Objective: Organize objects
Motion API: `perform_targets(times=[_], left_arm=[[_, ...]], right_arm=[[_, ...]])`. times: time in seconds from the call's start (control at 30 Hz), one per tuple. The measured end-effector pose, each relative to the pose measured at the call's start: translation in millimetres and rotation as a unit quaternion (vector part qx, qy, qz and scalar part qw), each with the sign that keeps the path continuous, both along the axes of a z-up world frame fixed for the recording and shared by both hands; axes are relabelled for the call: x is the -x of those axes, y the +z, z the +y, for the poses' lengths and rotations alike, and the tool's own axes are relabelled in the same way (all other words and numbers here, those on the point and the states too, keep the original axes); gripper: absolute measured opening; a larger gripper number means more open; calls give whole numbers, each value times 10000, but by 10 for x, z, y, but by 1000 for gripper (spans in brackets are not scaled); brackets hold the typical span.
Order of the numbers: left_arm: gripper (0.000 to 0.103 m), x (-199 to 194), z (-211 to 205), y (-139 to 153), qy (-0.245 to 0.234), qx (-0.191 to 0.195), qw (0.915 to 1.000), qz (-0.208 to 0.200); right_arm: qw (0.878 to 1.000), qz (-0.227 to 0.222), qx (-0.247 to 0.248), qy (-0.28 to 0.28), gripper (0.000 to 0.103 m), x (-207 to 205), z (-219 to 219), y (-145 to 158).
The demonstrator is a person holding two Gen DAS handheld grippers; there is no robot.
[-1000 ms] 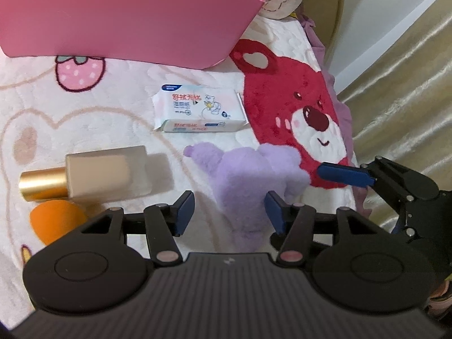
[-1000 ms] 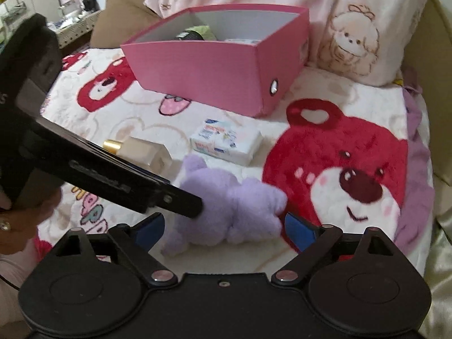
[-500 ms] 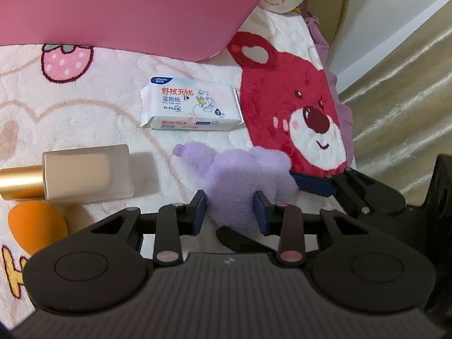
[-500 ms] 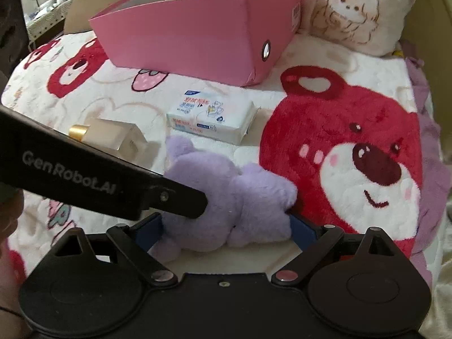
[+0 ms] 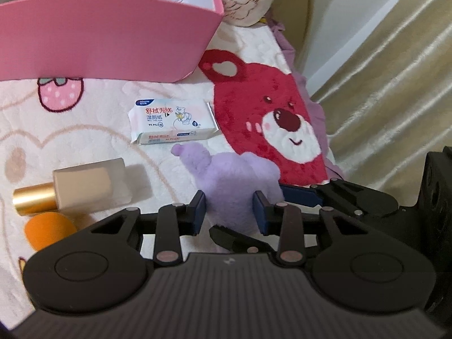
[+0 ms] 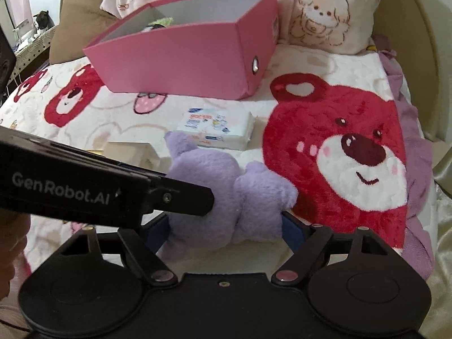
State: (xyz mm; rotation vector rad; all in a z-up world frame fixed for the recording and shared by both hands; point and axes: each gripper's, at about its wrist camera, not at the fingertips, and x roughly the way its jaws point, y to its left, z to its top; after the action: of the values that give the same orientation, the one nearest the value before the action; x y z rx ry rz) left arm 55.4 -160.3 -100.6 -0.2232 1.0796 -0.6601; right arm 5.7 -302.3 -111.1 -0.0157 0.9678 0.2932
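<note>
Both grippers are clamped on the same purple plush toy: left gripper has its blue pads pressed into the near end of the toy, jaws narrow; right gripper has its blue pads squeezing the toy's flanks, jaws at medium width with the plush bulging between them. In the right wrist view the left gripper's black finger crosses in from the left and digs into the plush. Toy sits low over the bear-print blanket; can't tell if it's touching. Just beyond its ear lies a wet wipes pack, flat. To the left, a foundation bottle with gold cap lies on its side, orange makeup sponge touching it on the near side. Further back, an open pink box on the blanket, some items inside, partly hidden. Bear-print pillow behind the box.
</note>
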Motion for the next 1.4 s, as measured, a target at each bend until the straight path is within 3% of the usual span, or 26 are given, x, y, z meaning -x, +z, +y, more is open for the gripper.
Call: perform_targets(times=[0.5, 1.17, 1.27, 1.4], left_arm=[[35, 164, 558, 551, -44, 100, 9994, -323], [35, 420, 1133, 1351, -24, 8, 9954, -960], [35, 432, 1221, 1398, 31, 81, 9959, -897], [35, 415, 1302, 1556, 108, 54, 9948, -1016]], right_arm=[[9989, -217, -224, 338, 93, 176, 393, 574], [9936, -670, -465, 776, 93, 320, 878, 1378], [9926, -760, -408, 855, 91, 337, 947, 1469], [9904, -967, -113, 982, 79, 346, 1063, 1590]])
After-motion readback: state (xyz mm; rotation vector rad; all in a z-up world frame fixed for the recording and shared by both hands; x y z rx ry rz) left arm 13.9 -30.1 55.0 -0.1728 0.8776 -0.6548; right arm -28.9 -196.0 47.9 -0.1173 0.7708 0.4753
